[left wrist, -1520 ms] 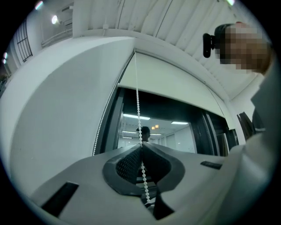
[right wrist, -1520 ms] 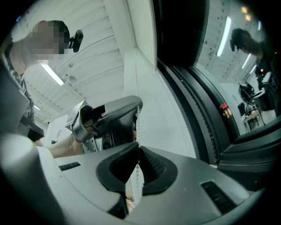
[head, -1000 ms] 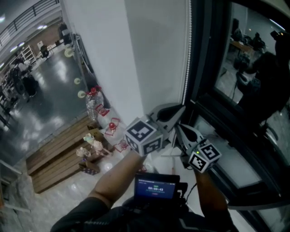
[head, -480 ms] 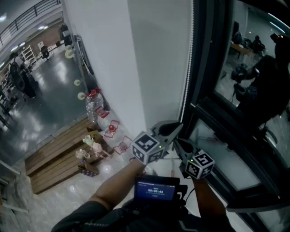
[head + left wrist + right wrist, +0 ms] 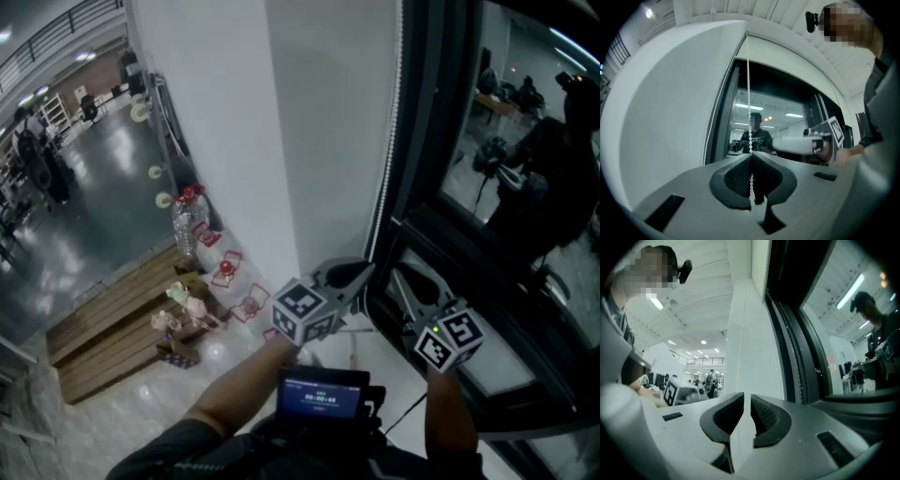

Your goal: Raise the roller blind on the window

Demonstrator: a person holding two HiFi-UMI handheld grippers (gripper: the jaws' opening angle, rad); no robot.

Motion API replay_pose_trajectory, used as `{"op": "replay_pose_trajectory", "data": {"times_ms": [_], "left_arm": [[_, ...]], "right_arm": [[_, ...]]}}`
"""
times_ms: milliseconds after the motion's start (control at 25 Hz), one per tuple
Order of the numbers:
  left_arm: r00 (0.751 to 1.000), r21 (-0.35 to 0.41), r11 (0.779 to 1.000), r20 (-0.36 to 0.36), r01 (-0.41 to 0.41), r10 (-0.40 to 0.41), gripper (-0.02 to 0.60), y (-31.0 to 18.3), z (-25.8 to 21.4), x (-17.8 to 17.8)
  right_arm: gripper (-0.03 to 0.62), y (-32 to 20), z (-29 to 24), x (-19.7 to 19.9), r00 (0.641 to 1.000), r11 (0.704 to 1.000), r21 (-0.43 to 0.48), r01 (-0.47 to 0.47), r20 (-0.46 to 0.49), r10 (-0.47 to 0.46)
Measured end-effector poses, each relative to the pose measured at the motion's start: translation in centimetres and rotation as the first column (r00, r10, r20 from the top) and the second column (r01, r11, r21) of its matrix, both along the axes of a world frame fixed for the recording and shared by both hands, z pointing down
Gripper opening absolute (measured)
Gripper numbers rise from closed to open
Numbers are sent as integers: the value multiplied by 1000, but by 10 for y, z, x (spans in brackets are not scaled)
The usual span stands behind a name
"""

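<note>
While the left gripper (image 5: pixel 750 158) pinched the chain (image 5: pixel 749 93) between closed jaws, the right gripper (image 5: pixel 746 401) hung just beside it, clear of the chain. Its jaws had just been opening and stood slightly apart with nothing between them. The chain ran upright to the top of the blind (image 5: pixel 333 131), which hung lowered against the dark frame (image 5: pixel 422 141).

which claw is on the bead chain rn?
The left claw: its jaws are shut on the bead chain. The right claw has just been opening, jaws apart with nothing between them.
</note>
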State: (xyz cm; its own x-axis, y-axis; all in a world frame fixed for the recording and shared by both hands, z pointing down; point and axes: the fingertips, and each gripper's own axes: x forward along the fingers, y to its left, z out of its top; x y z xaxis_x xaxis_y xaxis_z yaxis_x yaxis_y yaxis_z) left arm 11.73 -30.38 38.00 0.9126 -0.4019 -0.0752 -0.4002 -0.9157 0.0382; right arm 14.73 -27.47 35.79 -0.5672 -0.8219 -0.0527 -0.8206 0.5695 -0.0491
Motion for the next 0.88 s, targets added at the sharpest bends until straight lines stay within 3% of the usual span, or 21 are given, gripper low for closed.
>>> {"op": "replay_pose_trajectory", "data": {"times_ms": [200,360,440,520,680,880], "left_arm": [[1000,0,1000,-7,-31,31,-2,10,0,9],[999,1,999,-9,-41,41,-2,15,0,12],[999,4,999,-9,-46,46,-2,18,-1,12],[999,6,999,-8,-48,48,-2,20,-1,12],[999,8,999,-8,-40,40,-2,20,1,10],[999,6,999,14,-44,44,-2,23,7,12]], "right_arm": [[77,-7,-78,-13,993,983,179,33,103,-52],[77,-14,-111,-30,985,964,262,52,144,-93],[72,-20,-116,-35,982,961,271,52,159,-98],[15,-24,-117,-37,978,963,265,48,185,-100],[11,-20,-114,-35,961,958,283,49,247,-122],[12,-17,-106,-40,956,955,286,75,252,-151]]}}
